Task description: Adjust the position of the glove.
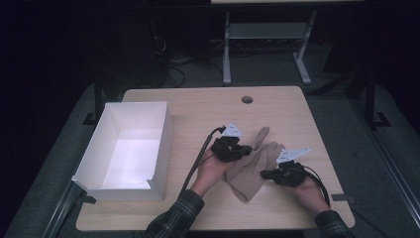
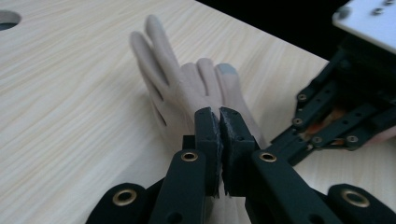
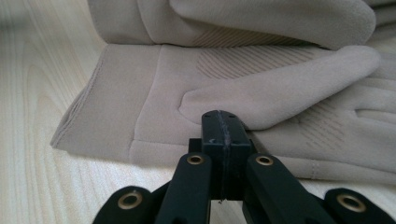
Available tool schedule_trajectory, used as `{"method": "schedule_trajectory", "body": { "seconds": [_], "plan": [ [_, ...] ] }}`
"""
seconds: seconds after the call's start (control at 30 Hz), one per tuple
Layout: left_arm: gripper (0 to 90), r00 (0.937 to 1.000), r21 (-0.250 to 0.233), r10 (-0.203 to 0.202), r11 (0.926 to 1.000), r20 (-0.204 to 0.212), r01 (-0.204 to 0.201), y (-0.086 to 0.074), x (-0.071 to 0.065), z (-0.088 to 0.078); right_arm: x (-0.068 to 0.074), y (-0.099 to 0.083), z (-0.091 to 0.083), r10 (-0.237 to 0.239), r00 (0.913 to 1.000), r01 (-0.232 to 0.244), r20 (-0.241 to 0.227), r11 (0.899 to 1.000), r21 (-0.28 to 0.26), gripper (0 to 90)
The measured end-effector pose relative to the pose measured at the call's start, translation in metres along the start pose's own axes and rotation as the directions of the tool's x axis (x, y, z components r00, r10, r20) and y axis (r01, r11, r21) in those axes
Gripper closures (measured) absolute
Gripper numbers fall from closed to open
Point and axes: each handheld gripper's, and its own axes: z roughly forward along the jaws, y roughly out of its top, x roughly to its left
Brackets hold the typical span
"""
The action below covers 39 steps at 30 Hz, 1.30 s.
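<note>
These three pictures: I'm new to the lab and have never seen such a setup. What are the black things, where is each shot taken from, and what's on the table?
A person sits at a wooden table and holds a tool in each hand: a hand-held gripper with two black jaws that pinch like tongs.

The high view looks down from above the person's side. There the left hand-held gripper and the right hand-held gripper meet over beige gloves lying together near the middle. An open white box stands at the left; its inside looks empty.

The other two pictures come from small cameras riding on the tools, looking along their own jaws. In the left gripper view, the jaws of the left one are shut, apparently pinching glove fabric. In the right gripper view, the jaws of the right one are shut at the edge of a glove; whether they grip fabric is hard to tell.
</note>
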Motion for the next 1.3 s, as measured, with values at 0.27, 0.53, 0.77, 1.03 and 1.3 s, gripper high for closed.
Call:
{"method": "schedule_trajectory", "body": {
  "seconds": [0.27, 0.53, 0.77, 1.03, 1.3],
  "plan": [
    [86.5, 0.9992, 0.015, 0.019, 0.9997, 0.034, -0.020, -0.002, -0.013, 0.008, 0.000, 0.000, 0.001, 0.008, 1.0000, -0.008, 0.005, 1.000, 0.002, 90.0],
    [86.4, 0.9971, 0.031, 0.016, 0.9993, 0.075, -0.018, -0.005, -0.025, 0.018, 0.000, 0.000, 0.001, 0.014, 0.9999, -0.013, 0.003, 1.000, -0.004, 90.0],
    [83.4, 0.9960, 0.027, 0.003, 0.9996, 0.089, -0.005, -0.007, -0.025, 0.017, 0.000, 0.000, -0.001, 0.008, 1.0000, -0.008, 0.002, 1.000, 0.002, 88.1],
    [84.3, 0.9909, 0.013, -0.008, 0.9999, 0.134, 0.007, -0.003, -0.027, 0.008, -0.010, -0.003, -0.021, 0.032, 0.9991, -0.031, 0.029, 0.999, -0.028, 86.9],
    [88.9, 0.9889, 0.040, -0.009, 0.9992, 0.148, 0.003, -0.011, -0.031, 0.015, -0.024, -0.015, -0.049, 0.064, 0.9878, -0.056, 0.142, 0.997, -0.060, 67.7]
  ]
}}
